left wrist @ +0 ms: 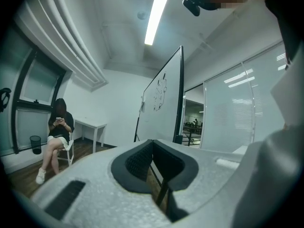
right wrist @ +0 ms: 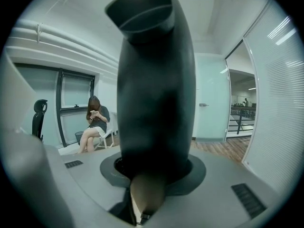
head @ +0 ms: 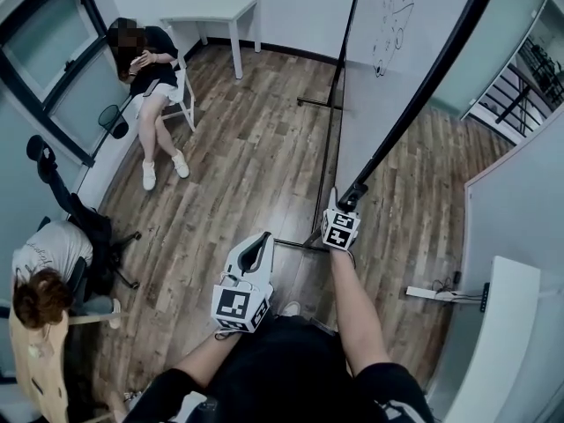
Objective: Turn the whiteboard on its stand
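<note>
The whiteboard stands edge-on ahead of me, its white face with dark scribbles turned to the left. Its black frame runs down to my right gripper, which is shut on the frame's near end. In the right gripper view that black frame fills the middle and sits between the jaws of the right gripper. The stand's thin black legs rest on the wood floor below. My left gripper hangs left of the board, shut and holding nothing. In its own view the left gripper points level toward the whiteboard, well short of it.
A person sits on a white chair at the far left near a white table and a black bin. Another person sits at the lower left. A power strip lies by a white desk at the right.
</note>
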A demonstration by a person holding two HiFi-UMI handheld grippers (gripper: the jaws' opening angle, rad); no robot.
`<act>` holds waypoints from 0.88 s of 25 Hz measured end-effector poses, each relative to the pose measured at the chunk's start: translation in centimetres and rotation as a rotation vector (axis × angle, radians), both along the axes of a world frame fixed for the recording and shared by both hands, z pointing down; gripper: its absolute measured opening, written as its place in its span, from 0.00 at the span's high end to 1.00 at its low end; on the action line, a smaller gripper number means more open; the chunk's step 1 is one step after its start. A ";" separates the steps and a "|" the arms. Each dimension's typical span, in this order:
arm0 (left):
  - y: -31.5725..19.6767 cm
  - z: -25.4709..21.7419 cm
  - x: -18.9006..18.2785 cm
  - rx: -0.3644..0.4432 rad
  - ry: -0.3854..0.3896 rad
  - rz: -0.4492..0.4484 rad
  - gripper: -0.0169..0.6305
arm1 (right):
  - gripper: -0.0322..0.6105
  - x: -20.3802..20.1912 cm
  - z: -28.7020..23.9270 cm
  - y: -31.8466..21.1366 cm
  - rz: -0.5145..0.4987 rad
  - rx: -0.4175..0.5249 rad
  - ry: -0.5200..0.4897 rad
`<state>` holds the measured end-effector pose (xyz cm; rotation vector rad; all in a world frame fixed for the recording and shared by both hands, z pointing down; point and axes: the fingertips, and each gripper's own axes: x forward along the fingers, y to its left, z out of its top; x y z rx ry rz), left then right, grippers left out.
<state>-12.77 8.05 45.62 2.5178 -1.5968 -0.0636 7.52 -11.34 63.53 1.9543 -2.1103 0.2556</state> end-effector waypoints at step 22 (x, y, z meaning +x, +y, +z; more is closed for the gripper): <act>1.8 0.6 -1.7 -0.052 0.022 0.244 0.95 | 0.74 -0.6 -0.8 8.2 0.025 0.035 0.038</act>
